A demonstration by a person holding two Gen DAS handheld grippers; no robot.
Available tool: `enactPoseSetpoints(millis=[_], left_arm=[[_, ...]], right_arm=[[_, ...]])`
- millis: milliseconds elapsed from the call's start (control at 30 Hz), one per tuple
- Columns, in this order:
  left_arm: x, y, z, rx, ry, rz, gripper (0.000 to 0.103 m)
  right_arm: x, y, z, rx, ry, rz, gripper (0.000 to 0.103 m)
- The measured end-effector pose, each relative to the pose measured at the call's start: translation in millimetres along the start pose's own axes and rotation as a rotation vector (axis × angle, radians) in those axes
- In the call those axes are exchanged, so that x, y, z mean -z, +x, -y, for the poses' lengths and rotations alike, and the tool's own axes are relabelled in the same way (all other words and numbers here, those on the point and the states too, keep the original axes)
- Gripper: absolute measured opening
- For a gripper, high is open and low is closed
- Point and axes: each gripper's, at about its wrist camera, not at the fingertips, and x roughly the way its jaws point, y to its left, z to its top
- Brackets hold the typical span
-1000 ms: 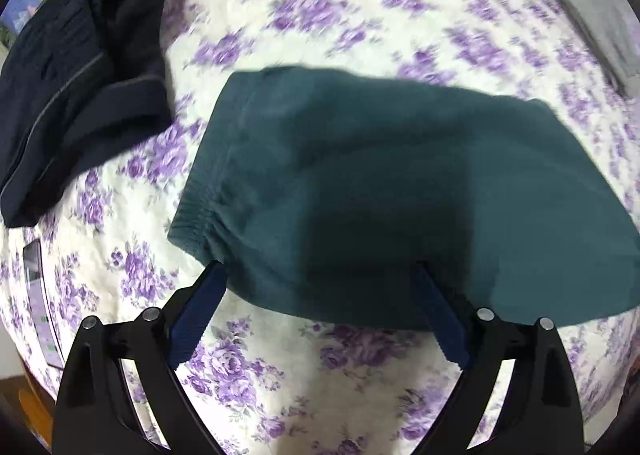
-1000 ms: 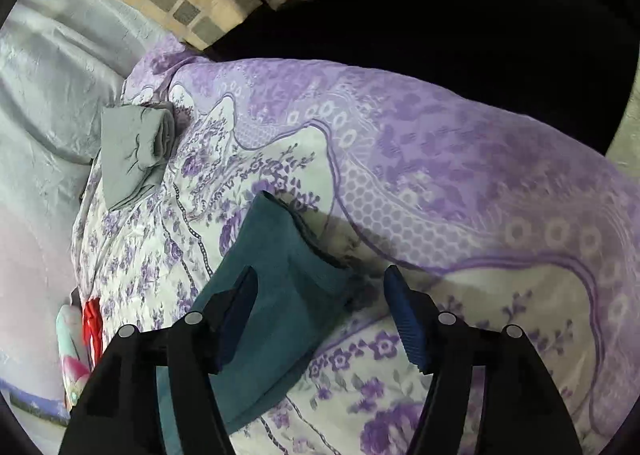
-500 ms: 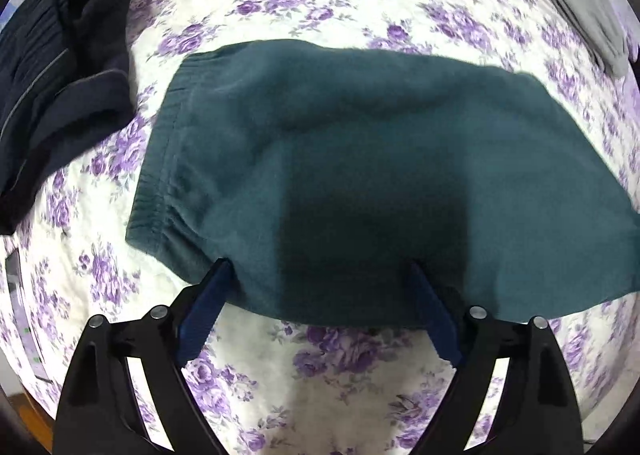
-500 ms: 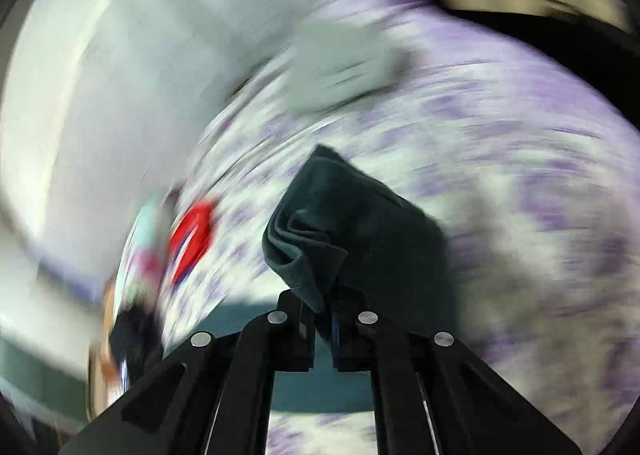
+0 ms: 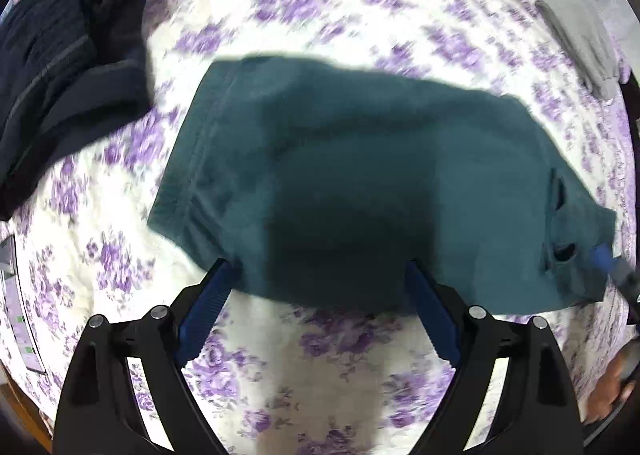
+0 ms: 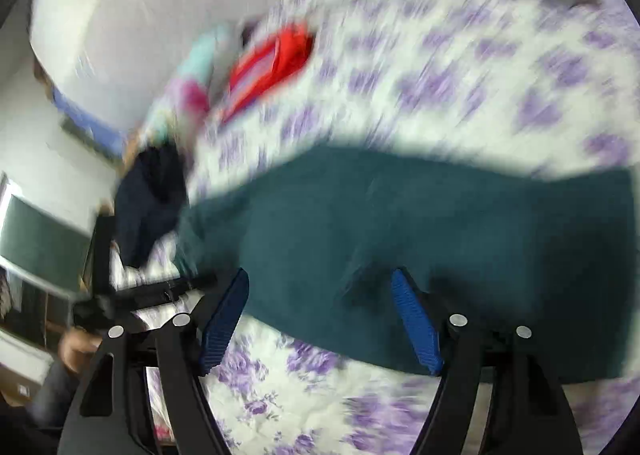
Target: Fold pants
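The dark teal fleece pants (image 5: pixel 360 183) lie doubled over on the purple-flowered white bedspread (image 5: pixel 360 371), with further folds seemingly left. Left gripper (image 5: pixel 320 295) and right gripper (image 6: pixel 320 295) hover at their near edge, jaws apart, empty.

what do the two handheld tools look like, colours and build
Both match. The left tool has black plastic linkage arms with silver round rivets at the joints, white strips along the inner arms, and two fingers faced with ribbed blue pads. The right tool is the same: black frame, silver rivets, ribbed blue pads. No cables or markings show.
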Motion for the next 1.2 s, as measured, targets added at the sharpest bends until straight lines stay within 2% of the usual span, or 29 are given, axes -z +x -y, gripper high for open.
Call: enactPoseSetpoints(millis=[33, 67, 100, 133, 167, 200, 333, 467, 500, 567, 600, 633, 667, 700, 733, 767, 800, 833, 867, 900, 933, 967, 1000, 1033, 1133, 1200], left_arm=[[-1, -8, 10, 0.019, 0.014, 0.017, 0.085], [-2, -14, 17, 0.041, 0.033, 0.029, 0.085], [-3, -18, 27, 0.062, 0.056, 0.038, 0.085], [-5, -22, 41, 0.086, 0.090, 0.048, 0.085], [-6, -24, 57, 0.107, 0.127, 0.054, 0.085], [-6, -26, 71, 0.120, 0.153, 0.055, 0.085], [-1, -20, 150, 0.181, 0.278, 0.042, 0.085], [-5, 7, 201, 0.198, 0.334, 0.013, 0.085], [-3, 16, 207, 0.176, 0.356, 0.000, 0.085], [7, 38, 212, 0.005, 0.429, -0.051, 0.086], [9, 42, 210, -0.010, 0.441, -0.053, 0.087], [13, 35, 204, 0.000, 0.437, -0.035, 0.087], [16, 29, 198, -0.015, 0.432, -0.036, 0.087], [18, 25, 194, -0.029, 0.434, -0.040, 0.087], [22, 21, 187, -0.039, 0.442, -0.042, 0.087], [24, 18, 180, -0.036, 0.445, -0.042, 0.087], [27, 15, 169, -0.037, 0.436, -0.043, 0.087], [29, 12, 155, -0.046, 0.407, -0.043, 0.087], [30, 8, 140, -0.047, 0.370, -0.043, 0.087], [32, 3, 120, -0.043, 0.321, -0.045, 0.087], [33, -2, 106, -0.046, 0.283, -0.044, 0.087], [34, -10, 89, -0.044, 0.233, -0.028, 0.087], [34, -19, 72, -0.031, 0.183, -0.001, 0.087], [33, -30, 46, -0.022, 0.117, 0.033, 0.088], [26, -39, -8, -0.074, 0.010, 0.071, 0.088], [19, -41, -34, -0.144, -0.048, 0.096, 0.088]], right_arm=[[-8, -25, 18, 0.059, 0.026, 0.072, 0.073], [-12, -37, 32, 0.103, 0.057, 0.108, 0.066], [-16, -51, 53, 0.154, 0.111, 0.144, 0.047], [-14, -64, 77, 0.202, 0.183, 0.165, 0.035], [-15, -68, 93, 0.225, 0.222, 0.167, 0.013], [-15, -72, 108, 0.248, 0.255, 0.167, 0.002], [-7, -66, 128, 0.236, 0.261, 0.147, 0.002], [-10, -41, 123, 0.211, 0.238, 0.095, 0.005], [-10, -34, 127, 0.241, 0.230, 0.076, 0.006], [-15, -26, 140, 0.327, 0.240, 0.074, 0.000], [-13, -27, 147, 0.324, 0.259, 0.082, 0.000], [-12, -29, 148, 0.317, 0.267, 0.084, 0.000], [-10, -33, 140, 0.347, 0.247, 0.093, 0.001], [-8, -37, 130, 0.380, 0.212, 0.103, 0.006], [-4, -41, 120, 0.394, 0.184, 0.114, 0.007], [3, -44, 108, 0.347, 0.161, 0.117, 0.007], [10, -44, 102, 0.308, 0.144, 0.103, 0.014], [19, -38, 95, 0.296, 0.110, 0.070, 0.021], [26, -30, 95, 0.322, 0.090, 0.040, 0.036], [35, -19, 100, 0.355, 0.078, -0.001, 0.036], [39, -17, 103, 0.355, 0.071, 0.001, 0.036], [39, -18, 100, 0.356, 0.061, 0.021, 0.042], [37, -17, 96, 0.349, 0.060, 0.002, 0.055], [32, -16, 90, 0.332, 0.057, -0.009, 0.060], [24, -16, 78, 0.315, 0.057, -0.011, 0.061], [19, -18, 68, 0.297, 0.063, 0.003, 0.061]])
